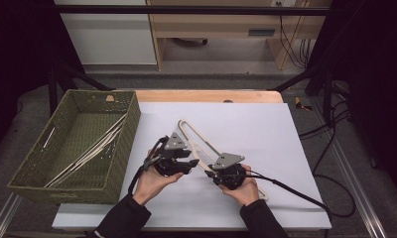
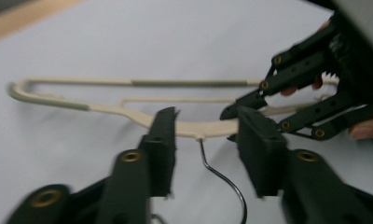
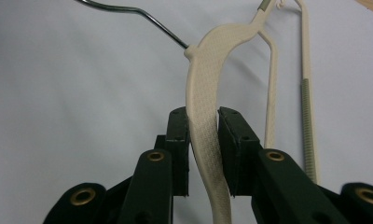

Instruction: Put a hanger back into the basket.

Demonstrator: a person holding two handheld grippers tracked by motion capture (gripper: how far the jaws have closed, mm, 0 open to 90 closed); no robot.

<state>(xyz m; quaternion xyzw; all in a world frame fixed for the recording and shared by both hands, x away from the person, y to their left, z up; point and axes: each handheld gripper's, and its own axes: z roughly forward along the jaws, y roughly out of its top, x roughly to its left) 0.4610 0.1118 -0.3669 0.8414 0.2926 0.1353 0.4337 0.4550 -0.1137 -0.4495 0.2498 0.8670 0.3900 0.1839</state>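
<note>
Lying flat on the white sheet (image 1: 266, 129) between the two hands, the cream plastic hanger (image 3: 205, 93) looks light and fairly stiff, though its thin lower bar and long arms would likely flex if pulled from one end. Its textured shoulder seems to offer better purchase than the smooth bar, and the broad middle beside the metal hook (image 2: 222, 179) is probably the steadiest place to take hold, since the weight balances there. The right gripper (image 3: 203, 140) has its jaws closed against both faces of the shoulder just short of the hook's root, with the pads touching the plastic, so it grips the hanger. The left gripper (image 2: 205, 135) stands with its jaws partly open, straddling the middle of the shoulder; the hook hangs down between them toward the camera, and whether either pad touches the plastic cannot be told through the blur. The right gripper's tips sit just beyond the left gripper's far jaw. Off to the left gripper's outer side, well apart, a woven green basket (image 1: 129, 129) holds more pale hangers (image 1: 95, 148).
</note>
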